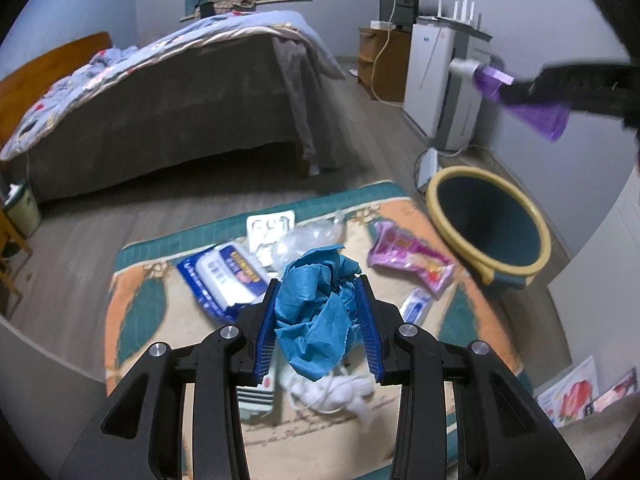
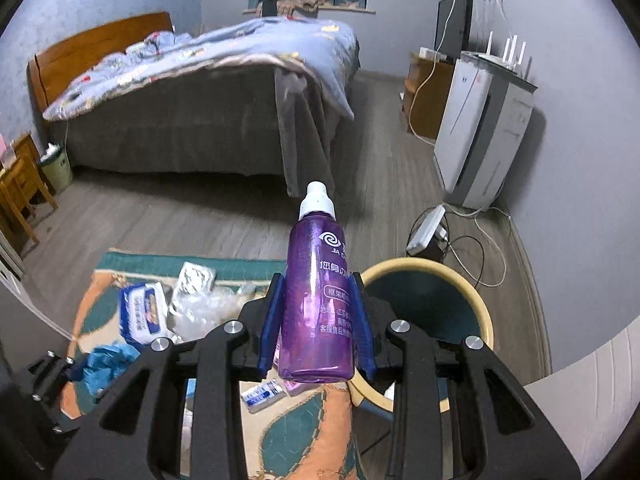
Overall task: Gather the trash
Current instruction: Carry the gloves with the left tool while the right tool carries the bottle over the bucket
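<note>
Our left tongs (image 1: pixel 318 316) pinch a crumpled blue paper wad (image 1: pixel 316 312) above the patterned rug (image 1: pixel 132 312). Our right tongs (image 2: pixel 318 320) clamp a purple bottle (image 2: pixel 318 300) upright, white cap forward, just beside the yellow-rimmed bin (image 2: pixel 432 276). Only the left view shows the pink wrapper (image 1: pixel 408 258) between the wad and the bin; the right view shows foil packaging (image 2: pixel 196 280) near the wipes pack (image 2: pixel 142 314).

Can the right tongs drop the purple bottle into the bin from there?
Probably yes. The right tongs grip the purple bottle up in the air, with the open bin just below and to the right. Nothing covers its mouth.
</note>
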{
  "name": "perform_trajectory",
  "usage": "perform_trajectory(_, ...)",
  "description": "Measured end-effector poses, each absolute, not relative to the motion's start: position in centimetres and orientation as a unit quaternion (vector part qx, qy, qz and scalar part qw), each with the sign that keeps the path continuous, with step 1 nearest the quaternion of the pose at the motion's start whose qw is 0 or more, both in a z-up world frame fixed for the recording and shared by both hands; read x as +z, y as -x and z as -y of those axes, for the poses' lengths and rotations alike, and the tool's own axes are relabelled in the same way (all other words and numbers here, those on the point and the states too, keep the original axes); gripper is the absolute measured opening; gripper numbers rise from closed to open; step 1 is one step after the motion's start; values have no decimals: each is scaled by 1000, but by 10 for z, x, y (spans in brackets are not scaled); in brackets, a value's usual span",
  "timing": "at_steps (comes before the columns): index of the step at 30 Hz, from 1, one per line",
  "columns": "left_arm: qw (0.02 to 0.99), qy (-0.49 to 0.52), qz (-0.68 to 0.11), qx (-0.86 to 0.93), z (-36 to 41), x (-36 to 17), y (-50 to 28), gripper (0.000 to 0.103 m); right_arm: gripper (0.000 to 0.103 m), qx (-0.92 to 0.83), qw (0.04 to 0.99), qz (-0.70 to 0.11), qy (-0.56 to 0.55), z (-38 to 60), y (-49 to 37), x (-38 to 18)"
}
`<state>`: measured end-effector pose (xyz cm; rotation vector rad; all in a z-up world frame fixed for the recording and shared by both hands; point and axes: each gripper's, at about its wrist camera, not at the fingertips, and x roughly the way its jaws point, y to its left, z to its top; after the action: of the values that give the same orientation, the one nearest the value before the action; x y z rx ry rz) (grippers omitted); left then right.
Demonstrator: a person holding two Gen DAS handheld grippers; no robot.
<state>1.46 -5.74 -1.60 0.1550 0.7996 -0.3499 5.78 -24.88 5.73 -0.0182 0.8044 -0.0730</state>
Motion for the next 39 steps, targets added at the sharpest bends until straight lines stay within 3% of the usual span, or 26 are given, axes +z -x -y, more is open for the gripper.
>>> perform_trajectory(14, 899, -87, -388, -182, 92, -14, -38, 39, 32, -32, 910, -413, 7, 270, -78, 34)
perform_trajectory(39, 868, -126, -391, -278, 222, -35, -65, 39, 32, -115, 884, -448, -68, 393, -81, -19)
